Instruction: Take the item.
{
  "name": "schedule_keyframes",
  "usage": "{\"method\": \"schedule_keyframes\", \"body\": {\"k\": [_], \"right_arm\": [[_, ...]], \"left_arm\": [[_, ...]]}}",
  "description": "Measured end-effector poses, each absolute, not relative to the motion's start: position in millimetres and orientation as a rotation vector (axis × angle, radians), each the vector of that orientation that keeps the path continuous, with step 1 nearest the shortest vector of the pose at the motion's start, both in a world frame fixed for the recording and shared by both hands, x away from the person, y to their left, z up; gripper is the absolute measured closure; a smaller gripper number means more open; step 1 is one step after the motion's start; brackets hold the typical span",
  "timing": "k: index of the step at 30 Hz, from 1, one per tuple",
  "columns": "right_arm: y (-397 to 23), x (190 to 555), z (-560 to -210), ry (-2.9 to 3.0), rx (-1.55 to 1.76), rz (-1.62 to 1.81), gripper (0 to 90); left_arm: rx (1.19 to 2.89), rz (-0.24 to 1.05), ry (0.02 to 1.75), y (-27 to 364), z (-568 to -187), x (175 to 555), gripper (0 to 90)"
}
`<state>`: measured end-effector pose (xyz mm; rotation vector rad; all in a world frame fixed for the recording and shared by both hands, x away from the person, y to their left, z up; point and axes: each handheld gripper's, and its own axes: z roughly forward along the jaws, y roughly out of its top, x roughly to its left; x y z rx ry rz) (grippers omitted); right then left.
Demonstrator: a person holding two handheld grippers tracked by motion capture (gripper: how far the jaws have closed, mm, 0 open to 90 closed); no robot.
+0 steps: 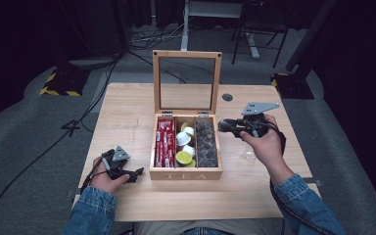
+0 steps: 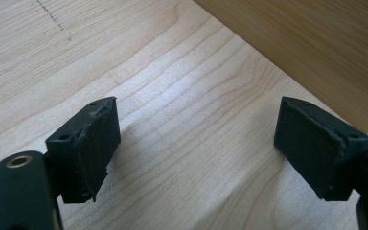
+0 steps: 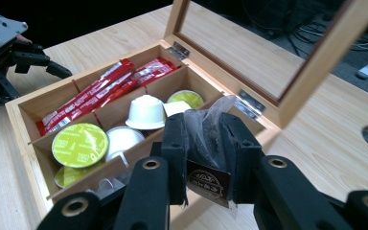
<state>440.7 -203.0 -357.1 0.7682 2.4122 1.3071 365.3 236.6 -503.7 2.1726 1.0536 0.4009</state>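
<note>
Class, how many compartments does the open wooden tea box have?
3, side by side in the tea box: left holds red packets, middle holds capsules, right holds dark sachets.

Bright overhead light on the table (image 1: pixel 127 127), dark surroundings, soft shadows, slightly blurry frames.

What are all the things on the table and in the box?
Table: one, light wood, with a round hole near its far right.
Tea box: one, light wood, middle of the table, glass lid standing open.
Red packets: several, red, left compartment.
Capsules: several, white ones and yellow-green ones, middle compartment.
Clear dark sachets: a stack, count unclear, right compartment.
Sachet: one, clear with a dark label, pinched in the right gripper beside the box.
Left gripper: black, jaws apart, low over the table left of the box.
Right gripper: black, right of the box.
Sleeves: two, blue denim, near edge.
</note>
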Motion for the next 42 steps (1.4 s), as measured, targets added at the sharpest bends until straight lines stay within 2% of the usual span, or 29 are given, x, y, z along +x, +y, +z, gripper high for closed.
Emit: {"method": "schedule_keyframes", "body": {"k": [8,22,42], "right_arm": [[-237,434,-352,2.354,0.834,1.284,73.6],[-269,430,-355,2.328,0.887,1.176,73.6],[-287,427,-369,2.35,0.934,1.061,73.6]], "left_arm": [[2.176,0.395,1.054,237,-504,367,15.3],[2.176,0.399,1.055,237,-504,366,15.3],[2.178,0.4,1.055,237,-504,367,15.2]]}}
